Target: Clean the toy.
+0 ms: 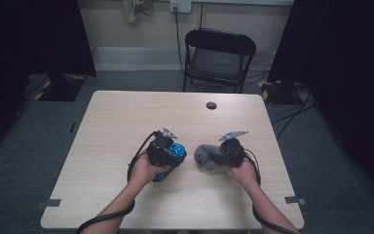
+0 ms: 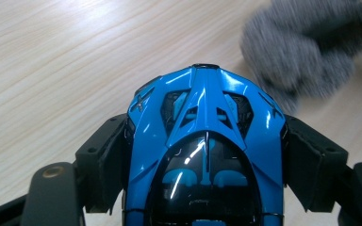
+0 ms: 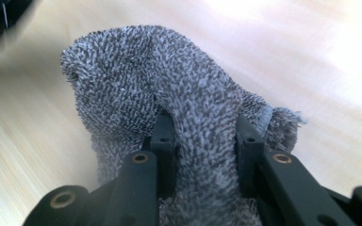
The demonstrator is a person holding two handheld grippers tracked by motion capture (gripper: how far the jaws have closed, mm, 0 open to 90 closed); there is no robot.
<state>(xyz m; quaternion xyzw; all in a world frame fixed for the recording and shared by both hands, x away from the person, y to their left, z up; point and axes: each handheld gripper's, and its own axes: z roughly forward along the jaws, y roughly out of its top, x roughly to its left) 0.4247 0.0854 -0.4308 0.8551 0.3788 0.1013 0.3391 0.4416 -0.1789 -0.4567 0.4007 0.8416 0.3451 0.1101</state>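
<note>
- Between the jaws of our left gripper (image 1: 171, 152) sits the blue toy car (image 2: 206, 155), held by its flanks just above the bench (image 1: 126, 122), its nose pointing towards the grey cloth (image 1: 207, 157).
- Just beside the car, the cloth is bunched and pinched in our right gripper (image 3: 206, 134), whose jaws stand narrow on a fold of it, with the rest humped up ahead.
- We judge the step in hand to be wiping the car with the cloth.
- We should keep the left grip firm and level so the glossy body cannot slip out.
- We should bring the loose hump of cloth, not the hard jaw tips, against the paint.
- We should stroke along the body towards the nose, lightly, so the car is not levered from its grip.
</note>
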